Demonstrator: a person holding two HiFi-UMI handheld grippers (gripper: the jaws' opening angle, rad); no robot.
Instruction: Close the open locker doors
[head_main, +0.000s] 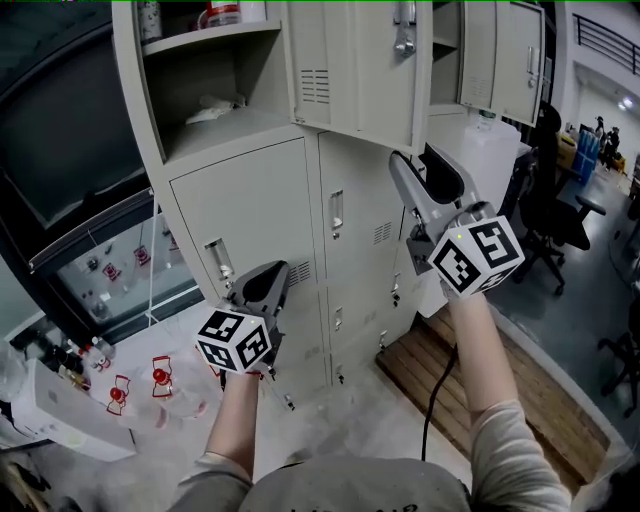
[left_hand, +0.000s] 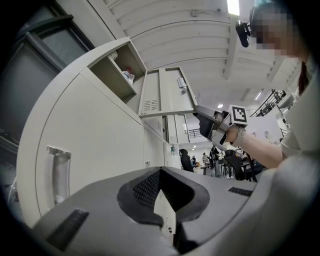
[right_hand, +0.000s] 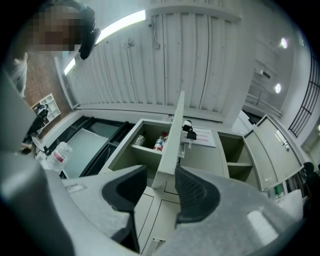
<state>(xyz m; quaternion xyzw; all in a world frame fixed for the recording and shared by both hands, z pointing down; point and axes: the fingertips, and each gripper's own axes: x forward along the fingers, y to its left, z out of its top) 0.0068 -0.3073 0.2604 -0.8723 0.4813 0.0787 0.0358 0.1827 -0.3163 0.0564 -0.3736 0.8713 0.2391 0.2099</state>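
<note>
We hold our right arm (head_main: 482, 365) stretched up and forward. The right tongs (head_main: 402, 165) reach the lower corner of the open locker door (head_main: 360, 70) in the upper row. Their jaws stand apart with the door's edge between them, not clamped. Our left arm (head_main: 235, 420) stays low and bent. The left tongs (head_main: 278, 270) are pinched together and empty, pointing at a closed door (head_main: 250, 210) beside its handle (head_main: 218, 260).
</note>
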